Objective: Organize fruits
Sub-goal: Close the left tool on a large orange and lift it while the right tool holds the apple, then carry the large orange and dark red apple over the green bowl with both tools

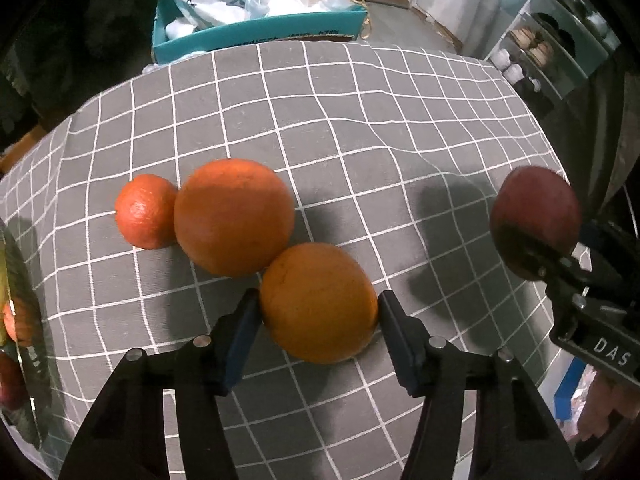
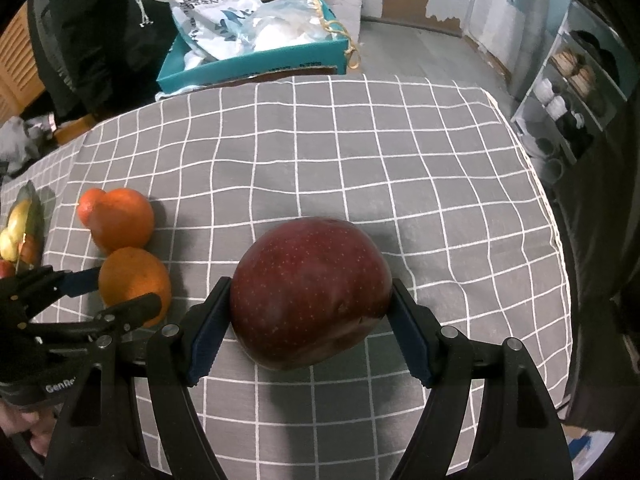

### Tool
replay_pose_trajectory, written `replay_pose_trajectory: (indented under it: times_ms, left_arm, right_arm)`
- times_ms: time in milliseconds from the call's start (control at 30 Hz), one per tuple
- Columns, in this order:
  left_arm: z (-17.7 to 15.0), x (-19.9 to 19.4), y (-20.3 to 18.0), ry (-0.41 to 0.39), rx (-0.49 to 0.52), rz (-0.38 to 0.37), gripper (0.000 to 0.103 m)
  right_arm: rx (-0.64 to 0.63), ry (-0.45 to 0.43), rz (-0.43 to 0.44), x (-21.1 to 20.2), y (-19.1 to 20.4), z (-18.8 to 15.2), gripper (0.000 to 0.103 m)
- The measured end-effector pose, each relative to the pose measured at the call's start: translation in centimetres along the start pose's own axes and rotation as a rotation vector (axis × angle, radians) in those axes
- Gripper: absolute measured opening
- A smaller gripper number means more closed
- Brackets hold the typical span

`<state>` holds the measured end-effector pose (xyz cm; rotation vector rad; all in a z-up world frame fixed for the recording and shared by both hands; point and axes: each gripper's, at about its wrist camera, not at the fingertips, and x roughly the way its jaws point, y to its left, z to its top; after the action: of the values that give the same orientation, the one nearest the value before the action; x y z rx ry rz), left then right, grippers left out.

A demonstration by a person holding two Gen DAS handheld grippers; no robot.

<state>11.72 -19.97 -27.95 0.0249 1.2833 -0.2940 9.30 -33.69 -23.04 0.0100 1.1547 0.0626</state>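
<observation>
Nearest orange (image 1: 318,302) is clamped in left tongs (image 1: 318,312) w/ pads on its sides, red apple (image 2: 310,294) gripped in right tongs (image 2: 310,312), both presumably for transfer to fruit plate (image 2: 34,216) at tabletop's (image 2: 360,140) left edge.

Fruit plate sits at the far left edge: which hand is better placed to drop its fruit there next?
Probably left. The left gripper, closed on an orange, is nearer the plate. The right gripper, holding the red apple, would have to reach across it.

Both hand-held grippers, left (image 1: 318,304) and right (image 2: 310,292), point steeply down, clamped.
</observation>
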Motion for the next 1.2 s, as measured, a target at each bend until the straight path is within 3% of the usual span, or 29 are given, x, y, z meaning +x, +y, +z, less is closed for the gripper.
replay_pose_trajectory:
  times_ms: [400,1200]
  left_arm:
    - [-0.3,-3.6,0.3,-0.074,0.020,0.010,0.060]
    - [-1.9,-15.0,3.3,-0.329,0.022,0.019,0.060]
  right_arm:
    - [-0.042,-0.050,-0.007,-1.8,1.5,0.5,0.075]
    - [-0.091,-0.243,0.073,-10.2,5.2,2.2,0.075]
